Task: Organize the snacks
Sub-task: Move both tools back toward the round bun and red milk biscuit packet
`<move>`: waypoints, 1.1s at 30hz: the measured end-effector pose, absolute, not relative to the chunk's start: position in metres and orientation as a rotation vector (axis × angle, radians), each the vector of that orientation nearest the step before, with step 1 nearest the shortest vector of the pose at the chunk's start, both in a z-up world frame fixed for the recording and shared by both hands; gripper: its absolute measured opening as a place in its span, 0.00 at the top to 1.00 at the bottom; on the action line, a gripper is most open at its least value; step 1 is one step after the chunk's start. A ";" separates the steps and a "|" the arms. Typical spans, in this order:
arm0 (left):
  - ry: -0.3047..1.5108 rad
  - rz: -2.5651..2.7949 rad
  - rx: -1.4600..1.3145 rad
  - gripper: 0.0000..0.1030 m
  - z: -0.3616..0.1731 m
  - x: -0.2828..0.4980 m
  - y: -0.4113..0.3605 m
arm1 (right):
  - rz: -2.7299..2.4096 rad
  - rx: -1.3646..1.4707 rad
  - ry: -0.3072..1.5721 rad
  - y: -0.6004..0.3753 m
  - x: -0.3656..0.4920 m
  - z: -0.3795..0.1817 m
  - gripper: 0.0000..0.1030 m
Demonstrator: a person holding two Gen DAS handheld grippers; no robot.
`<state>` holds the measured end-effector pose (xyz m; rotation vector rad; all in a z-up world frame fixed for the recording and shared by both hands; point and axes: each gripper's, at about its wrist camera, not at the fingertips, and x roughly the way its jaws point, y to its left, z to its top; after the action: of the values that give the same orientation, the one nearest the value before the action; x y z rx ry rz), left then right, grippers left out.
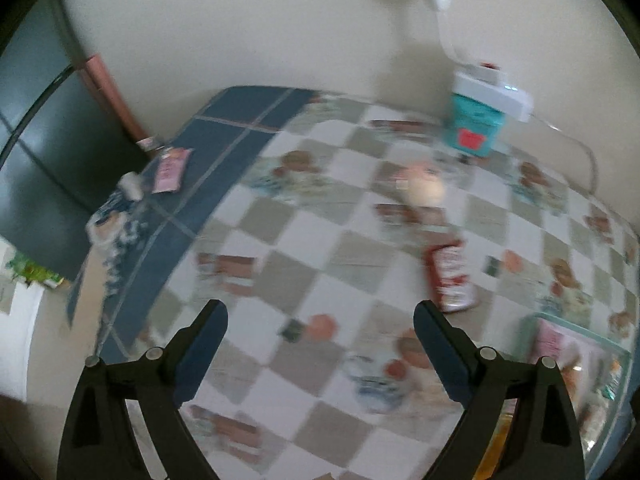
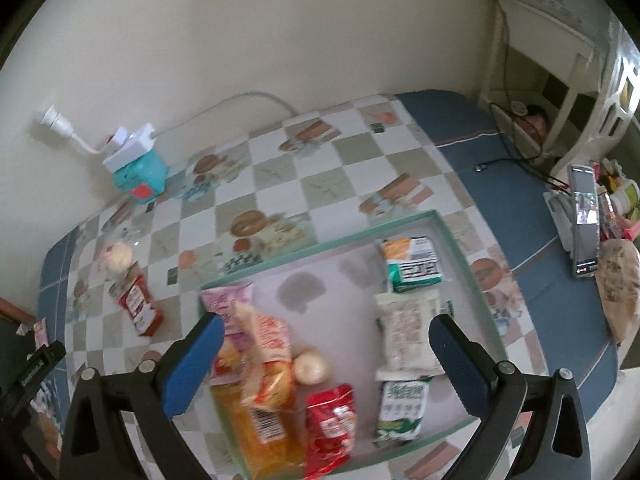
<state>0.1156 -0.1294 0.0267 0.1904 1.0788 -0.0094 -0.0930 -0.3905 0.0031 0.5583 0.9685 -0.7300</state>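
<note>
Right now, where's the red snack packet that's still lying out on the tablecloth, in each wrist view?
Left wrist: red packet lies right of centre on the checked cloth, just beyond the right finger's tip.
Right wrist: the same red packet lies at left, outside the tray, beyond its left corner.
Shared landmark: the teal box against the wall, with a white power strip on top.

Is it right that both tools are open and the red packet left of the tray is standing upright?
Not quite. The red packet left of the tray is lying flat on the table, as the right wrist view shows. Both tools, left and right, are indeed open.
</note>
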 end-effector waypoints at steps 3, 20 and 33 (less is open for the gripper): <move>1.094 0.032 0.167 0.08 0.026 0.125 -0.105 | -0.707 0.546 0.988 -0.376 -0.081 0.001 0.00; 1.103 0.128 0.100 0.08 0.029 0.155 -0.021 | -0.576 0.416 1.074 -0.280 -0.010 -0.010 0.00; 1.202 0.121 0.047 0.08 -0.009 0.181 0.005 | -0.520 0.377 1.171 -0.241 0.028 -0.057 0.00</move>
<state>0.1811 0.0050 -0.0092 0.0469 1.2021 0.1207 0.0278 -0.2408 -0.0565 0.3775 1.1706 -0.5200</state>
